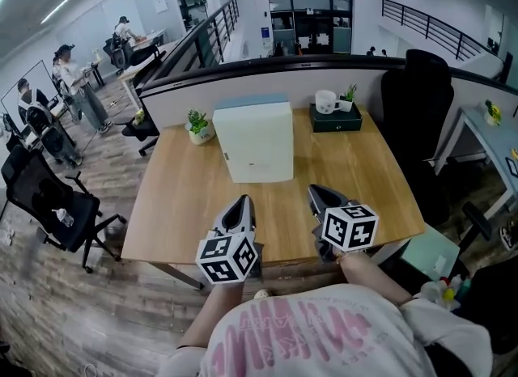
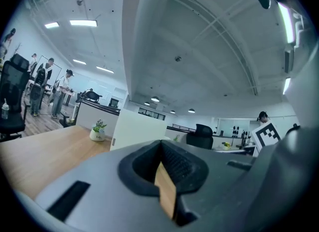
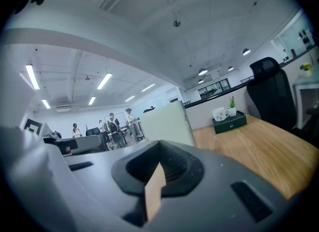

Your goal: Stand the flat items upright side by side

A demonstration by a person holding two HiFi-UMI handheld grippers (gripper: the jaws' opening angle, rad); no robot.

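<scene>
A pale cream flat-sided box [image 1: 259,145] rests on the middle of the wooden table [image 1: 178,205], with a blue-grey edge [image 1: 251,102] showing along its far side. The box also appears ahead in the left gripper view [image 2: 137,129] and in the right gripper view [image 3: 167,124]. My left gripper [image 1: 240,205] hovers over the near part of the table, shut and empty, short of the box. My right gripper [image 1: 321,195] is beside it to the right, also shut with nothing between its fingers. Both point toward the box.
A small potted plant [image 1: 199,127] stands left of the box. A dark green case [image 1: 336,118] carrying a white mug [image 1: 326,101] sits at the back right. A black office chair [image 1: 417,108] stands off the table's right side. A grey partition [image 1: 324,76] runs behind.
</scene>
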